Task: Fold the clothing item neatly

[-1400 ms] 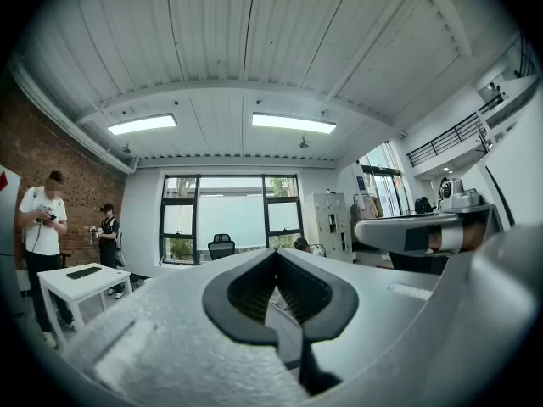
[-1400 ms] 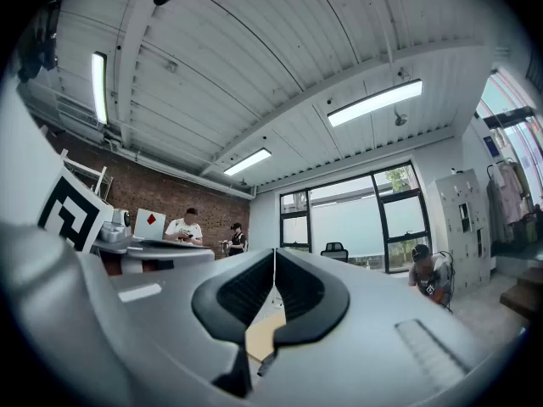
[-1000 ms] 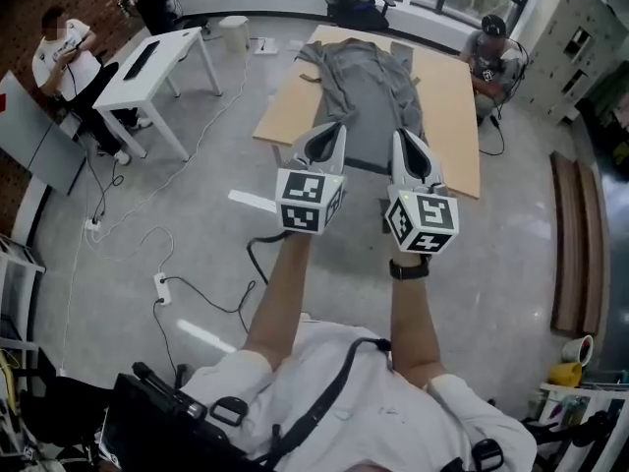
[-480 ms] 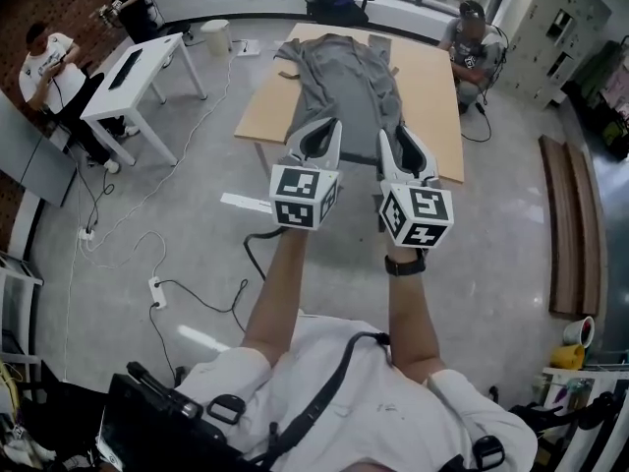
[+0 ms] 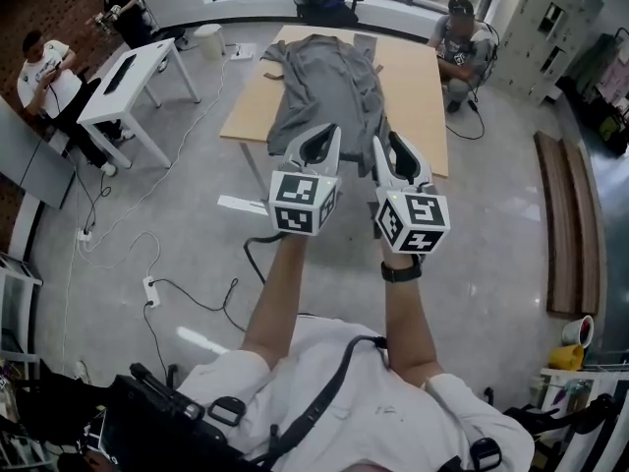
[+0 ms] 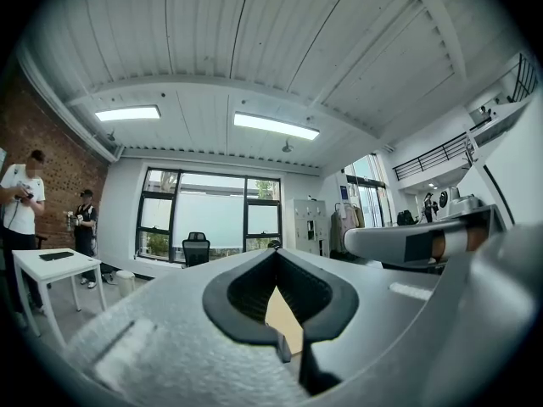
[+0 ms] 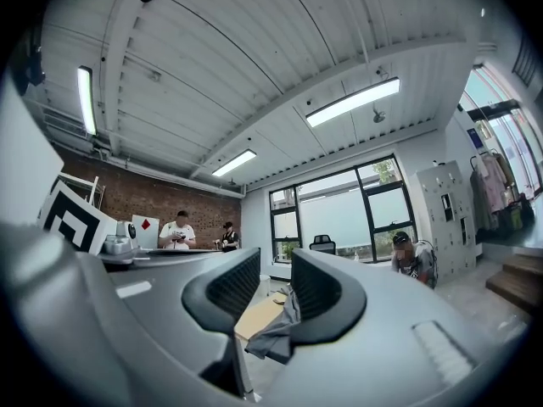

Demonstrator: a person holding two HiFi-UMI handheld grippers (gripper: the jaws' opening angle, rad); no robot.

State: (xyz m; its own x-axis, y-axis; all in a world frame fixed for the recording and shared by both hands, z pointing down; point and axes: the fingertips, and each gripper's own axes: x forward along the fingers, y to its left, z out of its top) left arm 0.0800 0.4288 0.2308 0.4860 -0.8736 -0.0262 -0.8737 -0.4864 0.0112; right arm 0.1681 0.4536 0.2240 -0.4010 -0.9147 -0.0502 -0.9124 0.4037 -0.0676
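While the garment (image 5: 329, 82) is lying ahead of both tips, left tongs (image 5: 324, 134) are hovering clenched and empty, right tongs (image 5: 386, 144) newly parted, empty; each is needing open jaws at the near hem.

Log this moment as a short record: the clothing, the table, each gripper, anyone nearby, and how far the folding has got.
clothing: grey clothing item, spread lengthwise, unfolded, near end drooping over the table edge
table: wooden table, bare wood on both sides of the item
left gripper: shut, empty, not touching the item
right gripper: jaws apart, have just been opening, nothing between them, not touching the item
bystander: person seated at the table's far right corner
progress: folding not yet begun
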